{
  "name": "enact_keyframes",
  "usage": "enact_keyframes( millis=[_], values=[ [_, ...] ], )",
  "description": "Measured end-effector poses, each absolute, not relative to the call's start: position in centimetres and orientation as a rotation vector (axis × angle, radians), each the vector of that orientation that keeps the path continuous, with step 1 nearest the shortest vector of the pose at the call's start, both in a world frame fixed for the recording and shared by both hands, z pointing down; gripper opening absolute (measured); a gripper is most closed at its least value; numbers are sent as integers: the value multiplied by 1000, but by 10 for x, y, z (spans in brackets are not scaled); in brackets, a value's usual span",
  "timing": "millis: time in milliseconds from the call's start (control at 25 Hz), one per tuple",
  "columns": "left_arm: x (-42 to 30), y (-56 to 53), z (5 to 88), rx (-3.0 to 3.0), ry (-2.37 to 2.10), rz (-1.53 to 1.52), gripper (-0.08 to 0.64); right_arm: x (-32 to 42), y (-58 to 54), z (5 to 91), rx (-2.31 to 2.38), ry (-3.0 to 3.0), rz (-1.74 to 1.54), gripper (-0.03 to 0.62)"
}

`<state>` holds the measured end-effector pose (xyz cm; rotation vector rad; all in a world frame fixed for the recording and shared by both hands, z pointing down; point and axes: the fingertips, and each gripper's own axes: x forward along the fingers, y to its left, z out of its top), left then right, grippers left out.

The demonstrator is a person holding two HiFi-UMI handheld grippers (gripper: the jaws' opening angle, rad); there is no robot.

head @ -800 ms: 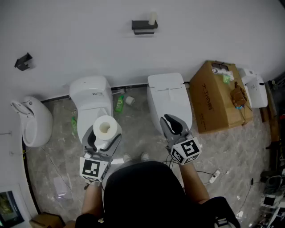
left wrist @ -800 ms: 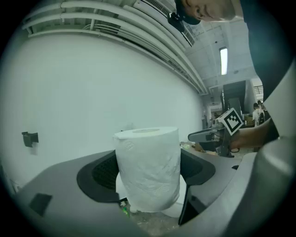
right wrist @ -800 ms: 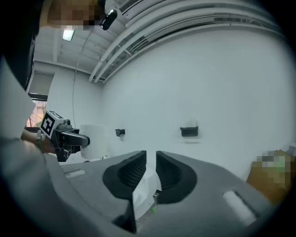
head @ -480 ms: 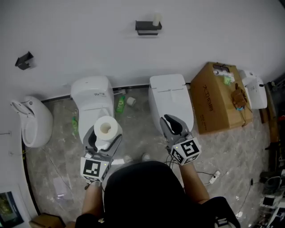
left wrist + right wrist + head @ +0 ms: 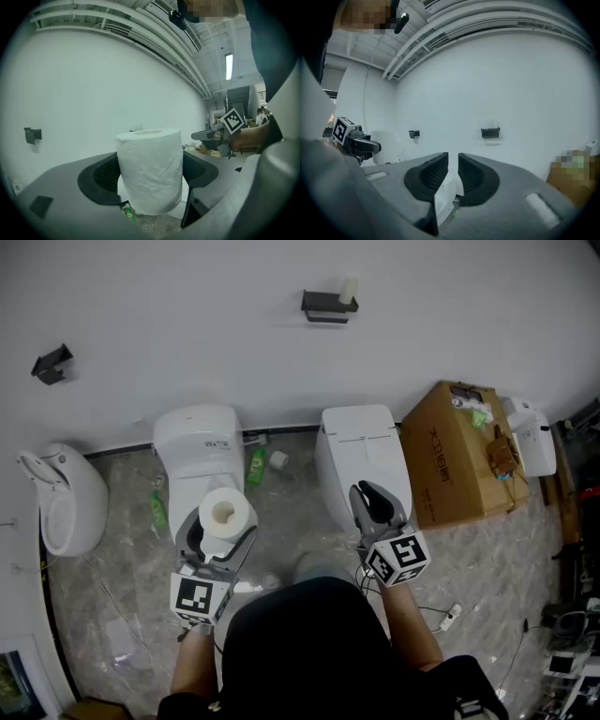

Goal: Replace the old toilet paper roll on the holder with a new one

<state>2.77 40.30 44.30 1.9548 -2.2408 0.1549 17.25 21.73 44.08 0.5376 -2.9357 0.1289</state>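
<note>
New roll [image 5: 225, 512] rides upright in the left gripper [image 5: 218, 532], jaws spread wide and clamping it; right gripper [image 5: 372, 501] is pinched closed, empty; old roll [image 5: 349, 289] sits on the wall holder [image 5: 321, 306], well ahead; swap not yet begun.

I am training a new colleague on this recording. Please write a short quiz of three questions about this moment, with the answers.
1. True or false: the right gripper is shut, with nothing between its jaws.
2. What does the left gripper hold? A) a sponge B) a toilet paper roll C) a cup
3. On what surface is the holder with the old roll mounted?

Key: 1 true; 2 B; 3 the wall.
</note>
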Motion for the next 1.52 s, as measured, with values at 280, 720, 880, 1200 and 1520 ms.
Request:
enact_keyframes(
  millis=[280, 720, 880, 1200, 1520],
  values=[
    [-7, 392, 459, 1976, -2265, 221, 400, 142, 198, 455, 539, -2931, 169, 61],
    [-58, 286, 471, 1939, -2255, 222, 400, 84, 89, 469, 502, -2931, 236, 61],
    [-73, 239, 473, 1927, -2238, 228, 400, 63, 40, 469, 482, -2930, 254, 61],
    [-104, 135, 456, 1887, -2278, 201, 400, 31, -58, 464, 426, -2928, 274, 61],
    [-130, 52, 445, 1865, -2322, 197, 400, 0, -137, 461, 368, -2946, 295, 61]
  ],
)
